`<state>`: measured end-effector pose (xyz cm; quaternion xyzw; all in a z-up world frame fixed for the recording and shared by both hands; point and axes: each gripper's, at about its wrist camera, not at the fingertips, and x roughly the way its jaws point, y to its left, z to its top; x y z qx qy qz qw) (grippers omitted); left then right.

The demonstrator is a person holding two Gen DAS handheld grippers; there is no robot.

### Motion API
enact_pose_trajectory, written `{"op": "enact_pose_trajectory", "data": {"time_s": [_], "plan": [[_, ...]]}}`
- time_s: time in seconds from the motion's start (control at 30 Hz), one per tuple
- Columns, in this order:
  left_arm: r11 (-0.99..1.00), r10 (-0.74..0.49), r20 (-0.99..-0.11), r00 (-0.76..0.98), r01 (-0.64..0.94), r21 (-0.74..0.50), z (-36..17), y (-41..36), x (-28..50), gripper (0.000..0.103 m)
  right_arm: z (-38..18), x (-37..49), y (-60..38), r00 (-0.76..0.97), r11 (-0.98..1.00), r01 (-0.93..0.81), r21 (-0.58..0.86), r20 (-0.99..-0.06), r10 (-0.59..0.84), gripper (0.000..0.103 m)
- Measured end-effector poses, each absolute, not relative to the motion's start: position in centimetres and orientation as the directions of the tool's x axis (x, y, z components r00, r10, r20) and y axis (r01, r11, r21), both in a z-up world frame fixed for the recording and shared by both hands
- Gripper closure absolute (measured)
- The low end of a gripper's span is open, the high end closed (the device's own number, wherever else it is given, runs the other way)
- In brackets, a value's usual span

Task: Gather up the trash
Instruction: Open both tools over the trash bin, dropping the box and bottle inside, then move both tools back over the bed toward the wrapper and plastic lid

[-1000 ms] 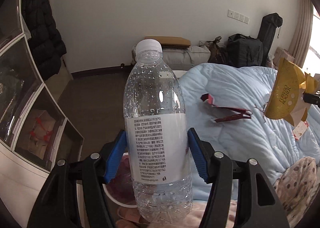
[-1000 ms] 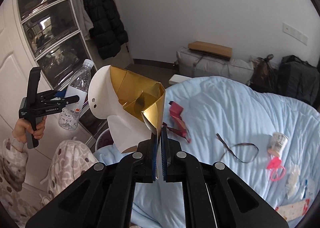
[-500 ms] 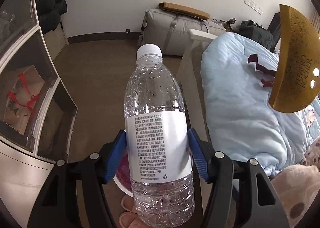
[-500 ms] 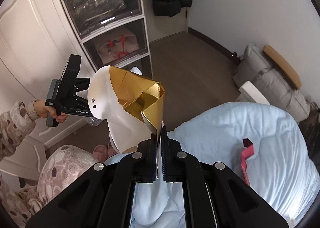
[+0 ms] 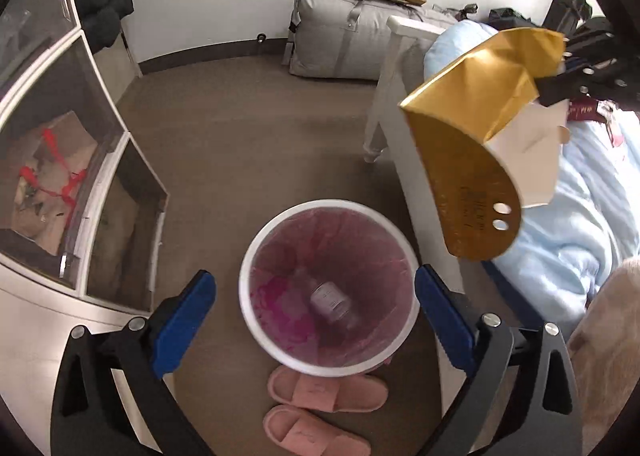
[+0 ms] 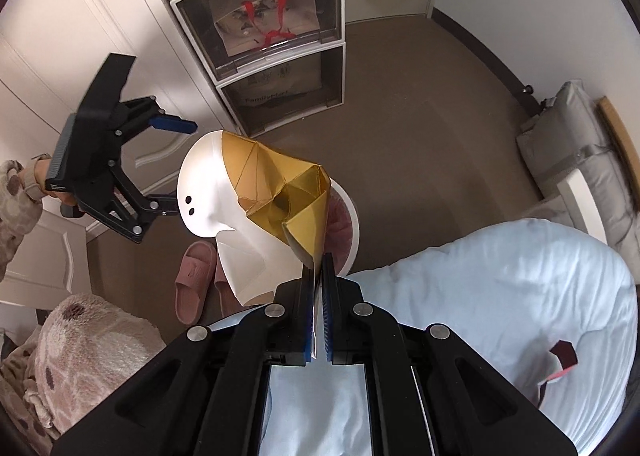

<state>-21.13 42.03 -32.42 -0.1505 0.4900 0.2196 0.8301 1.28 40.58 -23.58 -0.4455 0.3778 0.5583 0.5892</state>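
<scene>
Bedroom floor, slippers beside bin, left gripper fingers spread, right gripper pinching gold box

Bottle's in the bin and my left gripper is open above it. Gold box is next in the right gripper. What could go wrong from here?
1. The gold box is pinched by one thin flap in the right gripper; it may slip or swing.
2. It is bulky, unfolded and beside the trash bin, not over it; it might catch the rim or land on the pink slippers.
3. The open left gripper hovers over the bin, risking collision.
</scene>
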Motion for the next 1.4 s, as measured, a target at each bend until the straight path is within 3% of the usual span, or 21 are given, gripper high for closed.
{"op": "enact_pose_trajectory", "data": {"time_s": [0.2, 0.3, 0.33, 0.4, 0.43, 0.9, 1.17, 1.4], "plan": [[0.869, 0.256, -0.896, 0.362, -0.492, 0.049, -31.1, 41.4, -23.2, 0.005, -26.7, 0.1, 43.0, 0.066, -0.078, -0.993, -0.091, -0.959, 0.274, 0.098], [0.869, 0.26, -0.902, 0.346, -0.492, 0.062, -30.6, 41.5, -24.2, 0.005, -28.0, -1.0, 44.0, 0.058, -0.124, -0.988, -0.091, -0.966, 0.25, 0.087], [0.866, 0.264, -0.902, 0.34, -0.495, 0.067, -30.5, 41.5, -24.5, 0.005, -28.4, -1.4, 44.3, 0.075, -0.139, -0.984, -0.112, -0.966, 0.249, 0.06], [0.862, 0.267, -0.904, 0.333, -0.502, 0.07, -30.3, 41.6, -24.9, 0.005, -28.7, -2.3, 44.6, 0.142, -0.155, -0.969, -0.192, -0.949, 0.283, 0.02], [0.86, 0.27, -0.905, 0.329, -0.506, 0.072, -30.2, 41.7, -25.0, 0.005, -28.8, -2.7, 44.7, 0.163, -0.167, -0.961, -0.221, -0.939, 0.305, 0.016], [0.875, 0.286, -0.882, 0.375, -0.478, 0.08, -26.7, 40.1, -22.0, 0.005, -23.8, 0.6, 38.5, 0.261, 0.013, -0.962, -0.273, -0.906, 0.334, 0.012], [0.903, 0.252, -0.826, 0.504, -0.43, 0.013, -20.4, 37.1, -17.6, 0.005, -17.6, 4.4, 28.0, 0.371, 0.219, -0.925, -0.309, -0.859, 0.353, 0.011], [0.954, 0.237, -0.788, 0.568, -0.289, 0.078, -16.8, 31.0, -11.9, 0.005, -13.6, 8.1, 17.6, 0.478, 0.395, -0.854, -0.34, -0.812, 0.335, 0.009]]}}
